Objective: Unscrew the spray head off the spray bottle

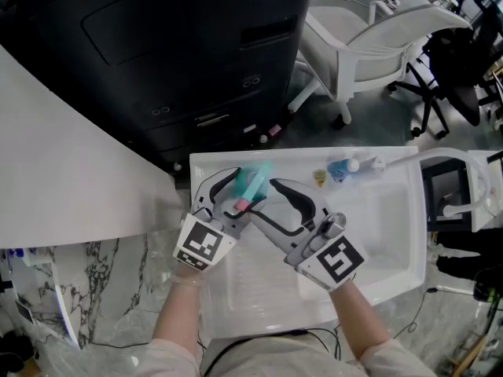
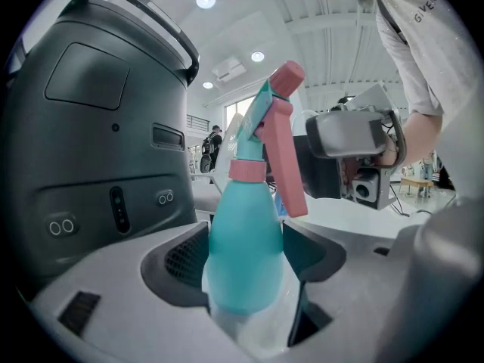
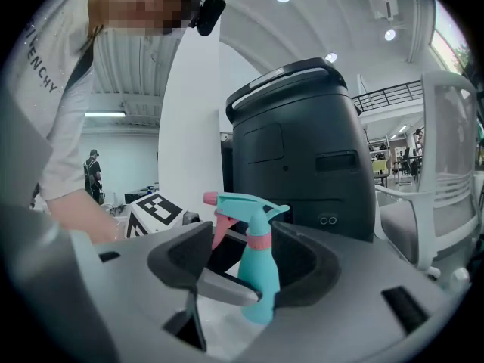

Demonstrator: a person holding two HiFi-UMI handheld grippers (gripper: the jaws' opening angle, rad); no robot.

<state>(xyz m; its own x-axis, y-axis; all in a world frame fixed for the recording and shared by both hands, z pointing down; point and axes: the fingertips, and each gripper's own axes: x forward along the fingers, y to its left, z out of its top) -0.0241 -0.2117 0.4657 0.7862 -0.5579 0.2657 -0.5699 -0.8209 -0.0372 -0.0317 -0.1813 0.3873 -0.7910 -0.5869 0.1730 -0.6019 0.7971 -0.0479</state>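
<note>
White tray (image 1: 393, 242) is seen below. The spray bottle (image 2: 246, 240) is clamped in the left tool (image 1: 238, 195); the right tool (image 3: 249, 267) is held apart around it. Pinched crooked, the spray head (image 3: 246, 203) could be lost and the bottle twisted loose.

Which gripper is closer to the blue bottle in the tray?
Right. The right gripper sits left of the blue bottle; the left gripper is farther left, clamped on the teal spray bottle.
</note>
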